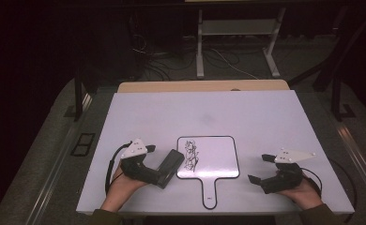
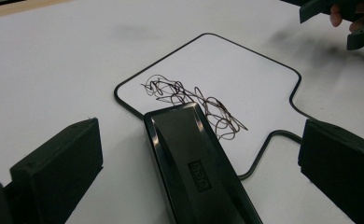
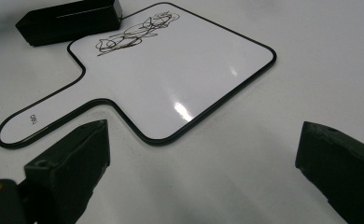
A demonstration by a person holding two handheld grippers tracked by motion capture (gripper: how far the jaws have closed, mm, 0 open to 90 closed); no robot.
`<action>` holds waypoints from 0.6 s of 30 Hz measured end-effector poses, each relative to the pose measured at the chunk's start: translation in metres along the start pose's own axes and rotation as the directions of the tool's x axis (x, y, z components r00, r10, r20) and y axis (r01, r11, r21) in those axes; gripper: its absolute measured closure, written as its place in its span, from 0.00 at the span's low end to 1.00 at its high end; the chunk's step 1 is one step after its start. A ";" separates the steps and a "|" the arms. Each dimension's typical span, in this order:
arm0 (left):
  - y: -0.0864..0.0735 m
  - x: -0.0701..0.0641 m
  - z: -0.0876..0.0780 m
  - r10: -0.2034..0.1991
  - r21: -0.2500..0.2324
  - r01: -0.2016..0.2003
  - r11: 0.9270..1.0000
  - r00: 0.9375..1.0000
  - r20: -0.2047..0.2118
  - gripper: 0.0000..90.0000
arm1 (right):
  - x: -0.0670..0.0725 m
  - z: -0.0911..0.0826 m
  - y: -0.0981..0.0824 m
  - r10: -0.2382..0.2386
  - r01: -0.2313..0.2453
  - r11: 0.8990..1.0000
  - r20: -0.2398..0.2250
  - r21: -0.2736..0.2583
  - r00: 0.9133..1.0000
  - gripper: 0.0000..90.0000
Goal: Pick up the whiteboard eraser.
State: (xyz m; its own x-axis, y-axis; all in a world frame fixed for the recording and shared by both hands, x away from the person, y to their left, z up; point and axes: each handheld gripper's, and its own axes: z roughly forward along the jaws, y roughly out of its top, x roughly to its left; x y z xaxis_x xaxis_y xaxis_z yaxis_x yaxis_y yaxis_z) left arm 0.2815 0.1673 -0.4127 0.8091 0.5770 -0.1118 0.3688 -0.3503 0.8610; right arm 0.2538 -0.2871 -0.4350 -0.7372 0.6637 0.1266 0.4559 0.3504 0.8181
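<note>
A small paddle-shaped whiteboard lies flat near the table's front, handle toward the person. A dark scribble covers its left part. A black eraser rests at the board's left edge, its far end over the rim. My left gripper is open, with the eraser between the jaws and a gap on each side. My right gripper is open over bare table, right of the board.
The white tabletop has free room behind and to both sides of the board. Its front edge runs just ahead of the hands. Beyond the far edge are a dark floor, cables and desk legs.
</note>
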 end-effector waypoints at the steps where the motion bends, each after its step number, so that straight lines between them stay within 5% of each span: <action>1: 0.001 0.000 0.001 -0.003 0.000 0.003 1.000 1.000 -0.002 0.00 | 0.000 0.000 0.000 0.000 0.000 1.000 0.000 0.000 1.000 0.02; 18: 0.005 -0.008 0.020 0.019 0.057 -0.017 0.998 0.999 -0.036 0.04 | -0.001 0.000 0.000 0.002 -0.002 1.000 0.003 0.002 1.000 0.02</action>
State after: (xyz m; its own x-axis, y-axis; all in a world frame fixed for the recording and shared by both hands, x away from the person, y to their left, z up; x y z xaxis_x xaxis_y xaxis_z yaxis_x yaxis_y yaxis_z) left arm 0.2857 0.1462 -0.4169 0.7988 0.5966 -0.0777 0.3810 -0.4016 0.8328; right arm 0.2543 -0.2874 -0.4353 -0.7344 0.6668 0.1266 0.4586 0.3500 0.8168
